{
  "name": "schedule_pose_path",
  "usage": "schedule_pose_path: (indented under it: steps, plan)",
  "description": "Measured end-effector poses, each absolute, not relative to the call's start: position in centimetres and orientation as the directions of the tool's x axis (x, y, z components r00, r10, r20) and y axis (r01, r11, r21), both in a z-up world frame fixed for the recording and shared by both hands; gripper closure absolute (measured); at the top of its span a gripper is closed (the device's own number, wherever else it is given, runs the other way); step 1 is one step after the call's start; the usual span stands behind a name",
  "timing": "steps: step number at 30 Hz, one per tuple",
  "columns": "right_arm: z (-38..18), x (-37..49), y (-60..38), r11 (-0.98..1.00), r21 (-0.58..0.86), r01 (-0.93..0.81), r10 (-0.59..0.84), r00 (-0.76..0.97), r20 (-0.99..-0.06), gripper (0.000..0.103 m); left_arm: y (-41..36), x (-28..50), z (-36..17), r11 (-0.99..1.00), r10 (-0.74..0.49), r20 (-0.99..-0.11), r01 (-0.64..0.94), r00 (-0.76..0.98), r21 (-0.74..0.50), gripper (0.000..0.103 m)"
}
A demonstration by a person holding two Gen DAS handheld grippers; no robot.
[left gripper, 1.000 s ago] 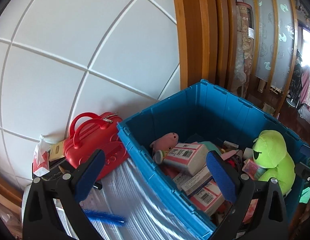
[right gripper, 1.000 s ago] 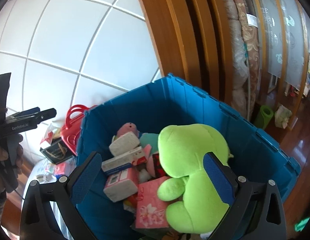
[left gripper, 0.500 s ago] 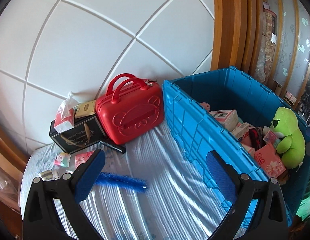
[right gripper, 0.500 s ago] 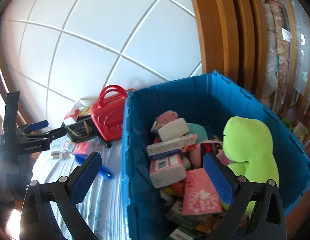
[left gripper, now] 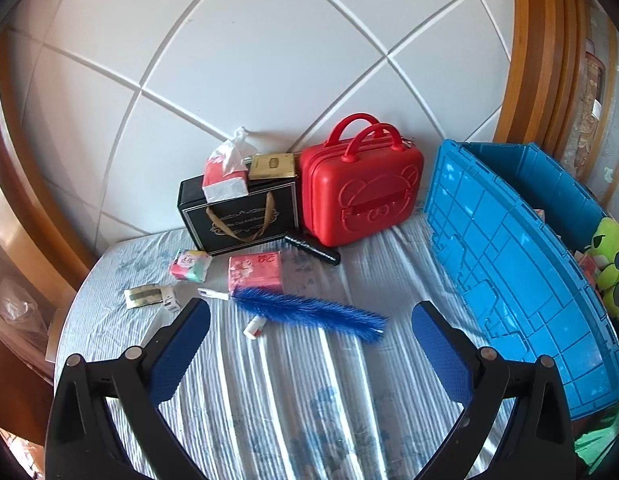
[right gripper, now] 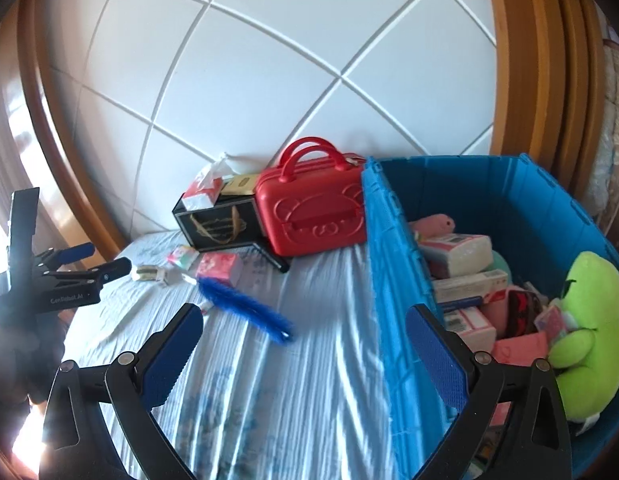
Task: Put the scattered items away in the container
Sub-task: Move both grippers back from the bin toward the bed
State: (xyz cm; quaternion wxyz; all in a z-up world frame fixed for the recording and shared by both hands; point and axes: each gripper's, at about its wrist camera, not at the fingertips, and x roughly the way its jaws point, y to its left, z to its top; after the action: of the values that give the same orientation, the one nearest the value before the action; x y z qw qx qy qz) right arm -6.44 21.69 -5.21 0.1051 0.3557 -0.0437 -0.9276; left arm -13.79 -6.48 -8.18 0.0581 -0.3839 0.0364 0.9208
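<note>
A blue crate (left gripper: 517, 264) (right gripper: 393, 280) stands at the right of the bed, holding a green plush (right gripper: 589, 320), a pink plush and several boxes. Scattered on the striped sheet lie a blue bristle brush (left gripper: 309, 308) (right gripper: 245, 304), a pink tissue pack (left gripper: 255, 270) (right gripper: 219, 266), a small colourful pack (left gripper: 189, 265), a black tube (left gripper: 311, 247), a small white tube (left gripper: 255, 326) and a gold-labelled item (left gripper: 149, 296). My left gripper (left gripper: 309, 340) is open and empty just short of the brush; it also shows in the right wrist view (right gripper: 89, 260). My right gripper (right gripper: 301, 344) is open and empty over the crate's near wall.
A red mini suitcase (left gripper: 361, 192) (right gripper: 309, 212) and a black gift bag (left gripper: 241, 216) with a tissue box (left gripper: 225, 176) on top stand against the white padded headboard (left gripper: 269, 60). Wooden frames (left gripper: 529, 60) border both sides.
Both grippers swung left, away from the crate's inside, toward the scattered items. The brush and packs now lie in front of the left gripper. Both grippers stayed open.
</note>
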Motion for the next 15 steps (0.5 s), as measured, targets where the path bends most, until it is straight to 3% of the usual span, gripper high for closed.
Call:
schedule_pose_path:
  steps: [15]
  plan:
    - [-12.3, -10.0, 8.1, -0.964, 0.090, 0.251, -0.234, -0.633, -0.738, 0.000, -20.8, -15.8, -13.9, -0.998, -0.004, -0.763, -0.042, -0.646, 0.040, 0.001]
